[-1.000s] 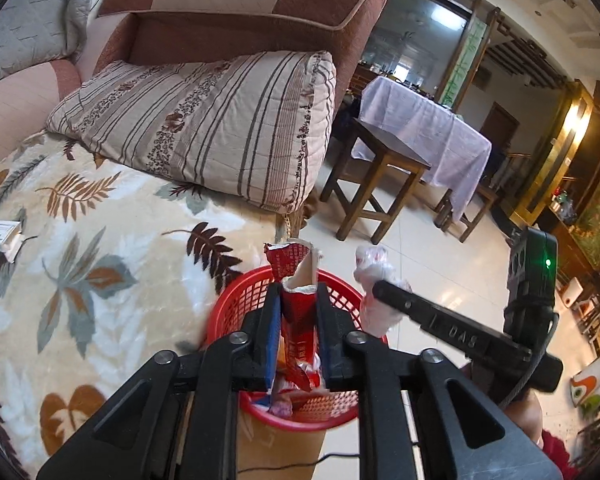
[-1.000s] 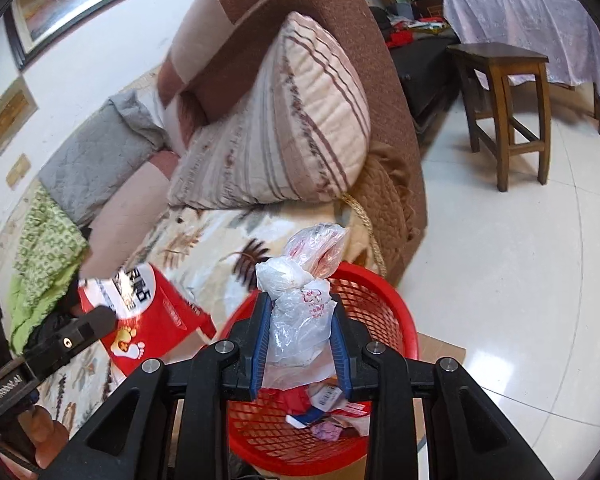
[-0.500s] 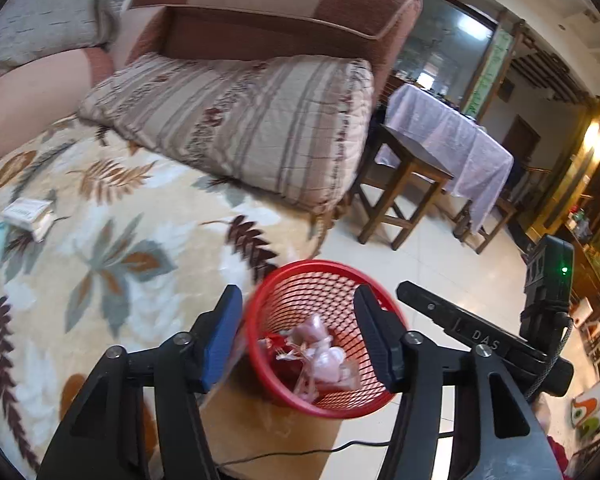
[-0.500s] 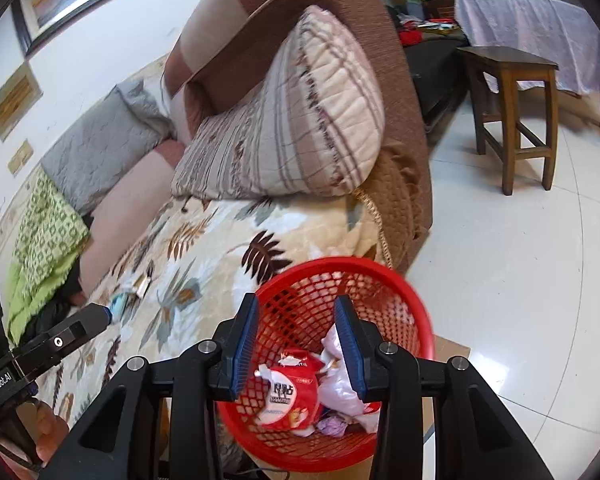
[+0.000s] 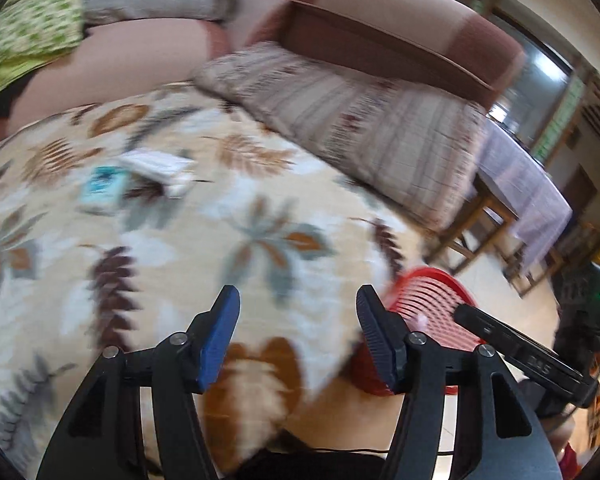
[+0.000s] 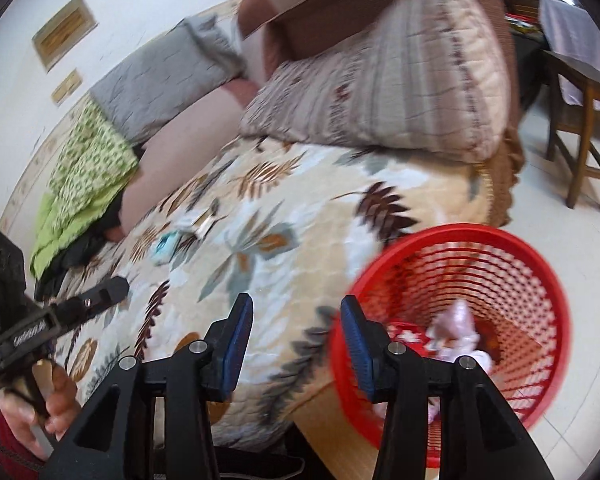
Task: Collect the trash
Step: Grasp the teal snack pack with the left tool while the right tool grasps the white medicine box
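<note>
Left wrist view shows the left hand-held gripper [image 5: 298, 312] released, its two blue-padded fingers [image 5: 220, 336] spread wide with nothing between them, above a sofa seat covered by a leaf-patterned blanket [image 5: 180, 248]. Two small pieces of trash lie on that blanket, well ahead of the fingers and to the left: one white wrapper [image 5: 156, 166] and one teal packet [image 5: 102, 188], just beside each other; motion blur hides whether they touch. One red mesh basket [image 5: 428, 300] stands at the blanket's right edge, partly hidden behind the right finger. One striped cushion [image 5: 352, 124] leans against the brown sofa arm [image 5: 400, 40].

From the right wrist view, the right hand-held gripper [image 6: 296, 328] is likewise released and empty, fingers apart, pointing at the blanket's front edge [image 6: 260, 280]. The same basket [image 6: 540, 264] sits on the floor just beside the sofa, at the right of the picture. It holds at least two bits of trash: one red wrapper with white print [image 6: 406, 334] and one crumpled pale plastic bag [image 6: 458, 338]. The white wrapper [image 6: 198, 220] and teal packet [image 6: 166, 244] appear farther back on the blanket. One hand [image 6: 40, 408] at lower left grips the left tool's handle. One green patterned cloth [image 6: 84, 168] and one grey pillow [image 6: 160, 76] rest on the sofa's far end.
</note>
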{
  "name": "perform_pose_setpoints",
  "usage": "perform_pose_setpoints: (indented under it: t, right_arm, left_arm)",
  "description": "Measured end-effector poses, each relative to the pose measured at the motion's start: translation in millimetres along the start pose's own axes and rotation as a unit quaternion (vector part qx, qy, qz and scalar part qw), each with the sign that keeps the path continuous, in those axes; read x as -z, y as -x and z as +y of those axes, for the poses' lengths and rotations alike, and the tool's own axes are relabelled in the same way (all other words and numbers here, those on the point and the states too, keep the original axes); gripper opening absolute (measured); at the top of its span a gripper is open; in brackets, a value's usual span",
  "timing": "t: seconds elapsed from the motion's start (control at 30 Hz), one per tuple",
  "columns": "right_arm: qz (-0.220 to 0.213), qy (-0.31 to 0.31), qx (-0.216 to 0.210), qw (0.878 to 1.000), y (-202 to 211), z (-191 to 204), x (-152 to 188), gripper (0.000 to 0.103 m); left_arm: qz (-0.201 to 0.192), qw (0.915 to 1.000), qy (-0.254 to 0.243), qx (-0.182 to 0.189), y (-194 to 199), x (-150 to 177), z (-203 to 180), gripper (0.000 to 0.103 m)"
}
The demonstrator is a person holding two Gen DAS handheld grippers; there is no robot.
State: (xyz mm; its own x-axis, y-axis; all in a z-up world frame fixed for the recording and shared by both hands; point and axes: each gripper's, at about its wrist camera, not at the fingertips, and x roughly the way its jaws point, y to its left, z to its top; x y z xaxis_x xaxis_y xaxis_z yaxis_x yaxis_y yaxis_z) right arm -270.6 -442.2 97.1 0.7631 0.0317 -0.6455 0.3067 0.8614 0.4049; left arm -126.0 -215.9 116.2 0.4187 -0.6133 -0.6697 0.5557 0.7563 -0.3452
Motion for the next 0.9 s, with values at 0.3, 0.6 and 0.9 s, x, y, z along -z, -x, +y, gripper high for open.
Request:
perform_pose_setpoints:
  t: [0.3, 0.6, 0.9]
  right_arm:
    - [0.05, 0.052, -0.026, 0.997, -65, 58, -23, 0.061]
    - [0.065, 0.092, -0.051, 0.992, -105, 102, -43, 0.064]
    - [0.084, 0.092, -0.047, 0.991, -126, 93, -45, 0.064]
  left_arm:
    - [0.0, 0.9902, 0.103, -0.094, 2, -37, 136, 0.071]
    - [0.058, 0.9838, 0.104, -0.134, -65, -93, 188, 0.072]
    - [0.104, 0.9775, 0.066, -0.171, -146, -108, 199, 0.069]
